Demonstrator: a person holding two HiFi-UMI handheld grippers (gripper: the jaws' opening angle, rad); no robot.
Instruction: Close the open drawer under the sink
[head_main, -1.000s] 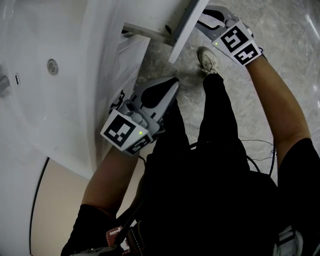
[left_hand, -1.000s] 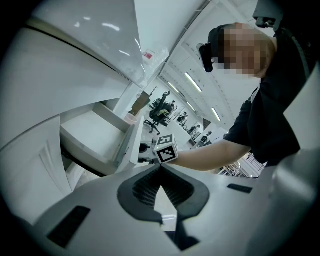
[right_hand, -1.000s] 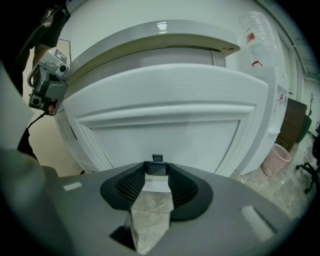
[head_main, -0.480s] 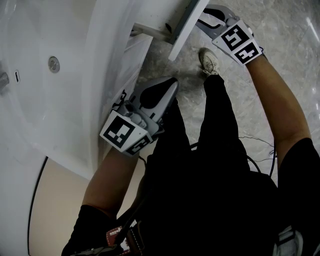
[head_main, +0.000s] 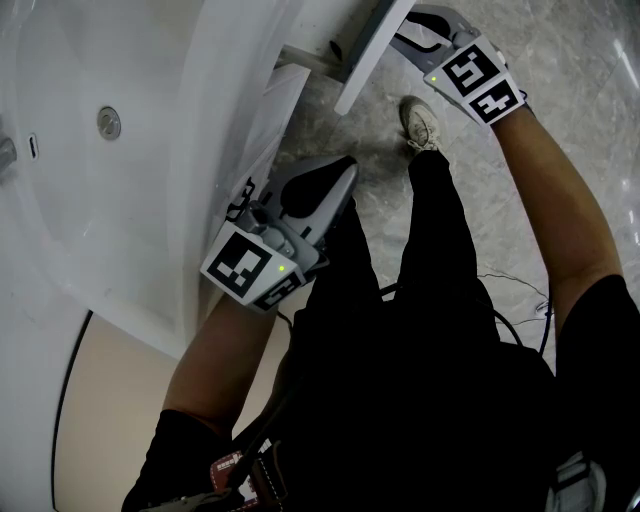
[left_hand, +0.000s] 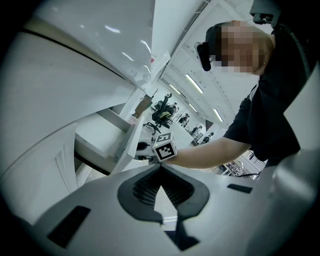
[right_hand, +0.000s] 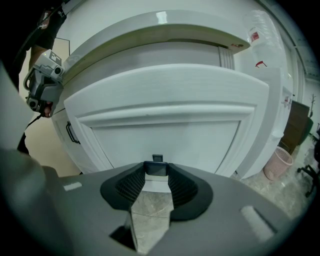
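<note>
The white drawer front (head_main: 365, 55) juts out from the vanity under the sink (head_main: 60, 230), at the top of the head view. My right gripper (head_main: 400, 40) is at its outer face. In the right gripper view the panelled drawer front (right_hand: 165, 125) fills the frame, and my right gripper (right_hand: 156, 172) is shut on the small dark drawer handle (right_hand: 156, 168). My left gripper (head_main: 340, 172) hangs beside the vanity, apart from the drawer, with its jaws shut and nothing in them (left_hand: 160, 172). From the left gripper view the drawer front (left_hand: 127, 140) shows edge-on, pulled out.
A cabinet door (head_main: 265, 110) with a black handle (right_hand: 71, 132) lies left of the drawer. The person's legs and a white shoe (head_main: 420, 120) stand on the marbled floor (head_main: 560, 120) close to the vanity. A pink bin (right_hand: 277, 162) sits at the far right.
The head view has drifted slightly, so the sink and drawer sit a little higher. Both grippers keep their places and their jaws have not changed.
</note>
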